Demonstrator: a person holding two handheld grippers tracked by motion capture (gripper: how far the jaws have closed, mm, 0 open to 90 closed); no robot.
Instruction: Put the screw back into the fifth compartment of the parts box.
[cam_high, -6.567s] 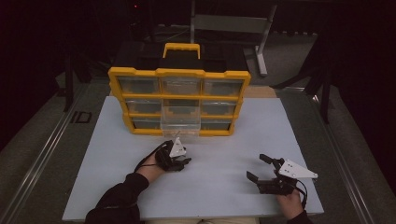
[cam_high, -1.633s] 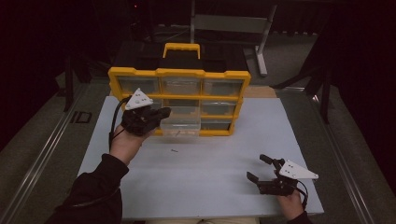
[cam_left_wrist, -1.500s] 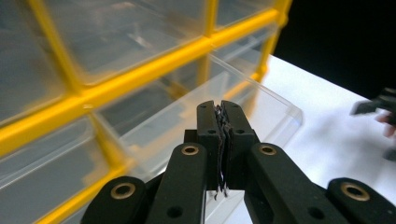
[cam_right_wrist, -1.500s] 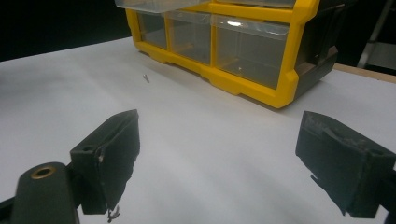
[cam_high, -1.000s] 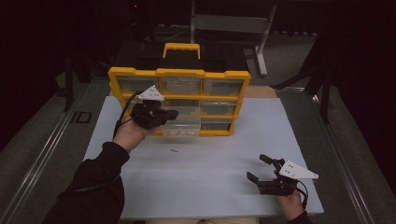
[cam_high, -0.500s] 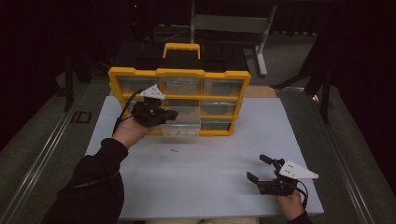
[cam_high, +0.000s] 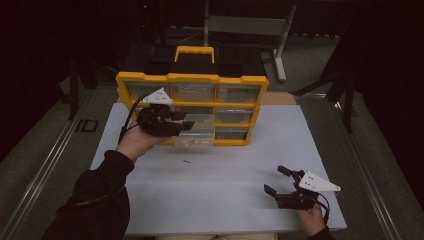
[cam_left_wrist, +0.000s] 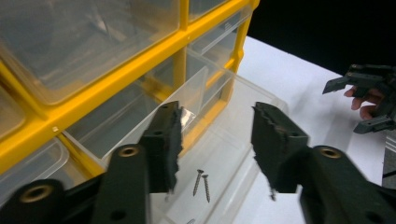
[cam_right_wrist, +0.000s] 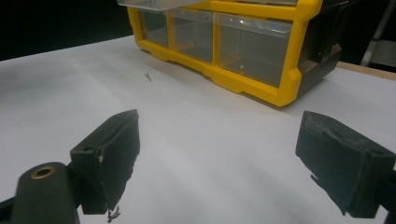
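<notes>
Room: dark surroundings, lit white worktop (cam_high: 220, 200) in the middle, metal stand behind it.
Organizer: yellow drawer organizer (cam_high: 192, 80) at the far edge of the worktop, clear drawers in rows, yellow handle on top.
Open drawer: clear drawer (cam_left_wrist: 233, 154) pulled out of the middle column, lying directly below and ahead of the left jaws; also seen in the high view (cam_high: 197, 135).
Screws in drawer: two small screws (cam_left_wrist: 201, 184) on the drawer floor, side by side, seen in the gap between the left jaws, lower than the jaw tips, touching neither.
Left gripper: left gripper (cam_high: 184, 120) held over the open drawer, in the left gripper view (cam_left_wrist: 215, 140) too; jaws have just been opening, now parted about halfway, nothing between the pads, nothing gripped.
Loose screw: one small screw (cam_high: 186, 161) on the bare worktop, just in front of the drawer, short of the left jaws and well apart from the right jaws; far ahead of the right jaws in the right gripper view (cam_right_wrist: 148, 76).
Right gripper: right gripper (cam_high: 277, 180) low over the near right part of the worktop, hand behind it; jaws wide apart (cam_right_wrist: 215, 154), holding nothing, bare worktop between them.
Organizer from right jaws: ahead and to the right of them, well apart.
</notes>
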